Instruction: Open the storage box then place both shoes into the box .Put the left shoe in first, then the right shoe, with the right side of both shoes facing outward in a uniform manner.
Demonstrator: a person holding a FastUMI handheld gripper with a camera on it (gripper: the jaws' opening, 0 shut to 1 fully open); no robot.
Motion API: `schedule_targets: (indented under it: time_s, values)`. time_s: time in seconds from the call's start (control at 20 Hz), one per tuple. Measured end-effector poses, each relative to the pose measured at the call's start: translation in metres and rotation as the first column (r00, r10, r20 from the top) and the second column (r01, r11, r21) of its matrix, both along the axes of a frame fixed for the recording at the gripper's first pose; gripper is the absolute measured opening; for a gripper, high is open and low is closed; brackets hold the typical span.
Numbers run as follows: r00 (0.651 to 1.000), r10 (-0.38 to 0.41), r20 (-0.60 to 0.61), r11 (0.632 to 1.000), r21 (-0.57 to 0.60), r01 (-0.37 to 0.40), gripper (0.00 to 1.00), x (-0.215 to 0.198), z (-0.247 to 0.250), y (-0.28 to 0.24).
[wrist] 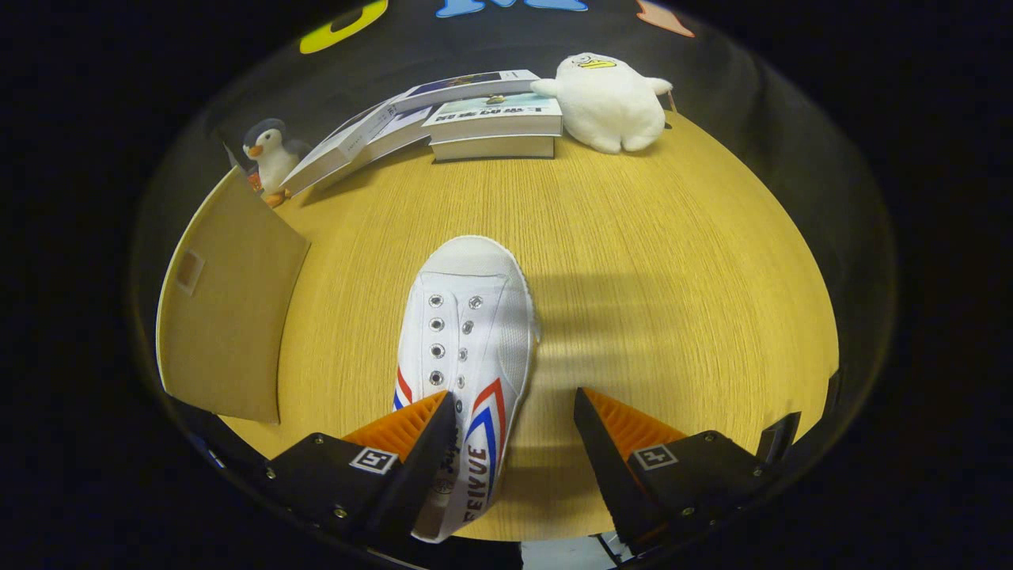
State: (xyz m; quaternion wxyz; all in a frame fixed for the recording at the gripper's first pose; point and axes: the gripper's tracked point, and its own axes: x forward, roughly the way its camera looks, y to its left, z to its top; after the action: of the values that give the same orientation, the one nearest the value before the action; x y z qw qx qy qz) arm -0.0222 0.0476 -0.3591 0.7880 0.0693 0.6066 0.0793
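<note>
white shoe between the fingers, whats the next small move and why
Probably shift the tool a little left, then close. It is open, and the white shoe sits off-centre: its side lies against the left finger, while bare wooden table shows before the right finger.

Fisheye camera rides the hand-held gripper (514, 412), looking steeply down and forward, close over the table (673, 261)

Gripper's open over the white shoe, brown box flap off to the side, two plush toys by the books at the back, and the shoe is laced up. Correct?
One error: the white shoe has no laces; the gripper view shows bare eyelets. The rest holds: gripper open, brown box flap beside it, penguin plush and white plush by the books.
</note>
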Motion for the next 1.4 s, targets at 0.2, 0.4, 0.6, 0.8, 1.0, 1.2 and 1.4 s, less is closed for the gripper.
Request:
schedule_targets:
  time_s: [0.2, 0.4, 0.6, 0.8, 1.0, 1.2, 1.4]
  values:
    - [1.0, -0.003, -0.011, 1.0, 0.02, 0.004, 0.82, 0.0, 0.003, -0.002]
    - [0.999, -0.017, -0.027, 0.998, 0.053, 0.019, 0.47, 0.001, 0.004, 0.01]
    - [0.999, -0.037, -0.036, 0.998, 0.043, 0.038, 0.27, 0.001, 0.005, 0.006]
    - [0.987, -0.15, -0.051, 0.987, 0.057, 0.152, 0.03, 0.002, 0.005, 0.003]
    - [0.974, -0.212, -0.08, 0.964, 0.148, 0.222, 0.03, -0.001, 0.02, 0.01]
    - [0.97, -0.232, -0.077, 0.944, 0.221, 0.243, 0.03, 0.001, 0.043, 0.022]
    - [0.978, -0.205, -0.042, 0.948, 0.242, 0.209, 0.03, 0.008, 0.075, 0.036]
